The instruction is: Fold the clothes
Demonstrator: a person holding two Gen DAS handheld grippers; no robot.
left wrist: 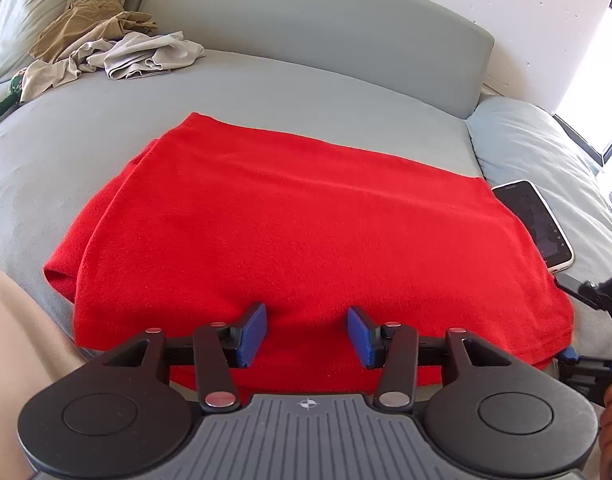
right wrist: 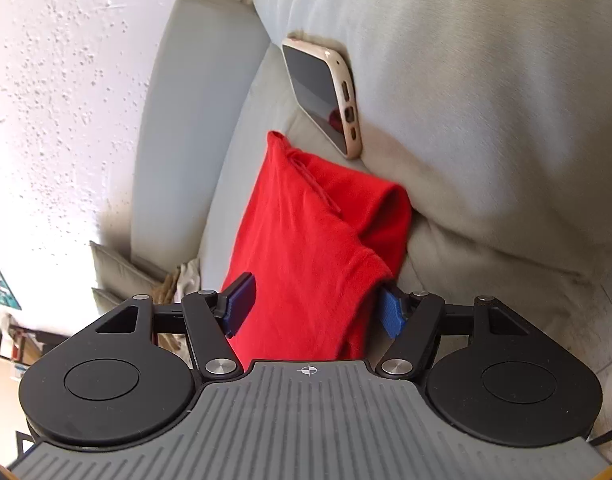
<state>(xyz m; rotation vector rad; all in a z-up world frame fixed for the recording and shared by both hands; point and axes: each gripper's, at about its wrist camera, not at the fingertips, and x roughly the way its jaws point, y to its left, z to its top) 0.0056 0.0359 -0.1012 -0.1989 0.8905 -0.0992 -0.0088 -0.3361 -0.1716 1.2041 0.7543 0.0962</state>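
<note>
With both tools, left and right, open astride the shirt's near hem, holding nothing, we should pinch both layers evenly, then fold toward 12 o'clock.

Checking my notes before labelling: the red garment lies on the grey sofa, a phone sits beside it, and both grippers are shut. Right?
Not quite: the left gripper and right gripper are open, as each wrist view shows. The red garment, grey sofa and phone are as stated.

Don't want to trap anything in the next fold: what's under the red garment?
Around the red garment only the grey sofa cushion shows. The phone lies beside its right edge, apparently just touching. Whatever lies beneath the cloth itself is covered and cannot be seen.
</note>
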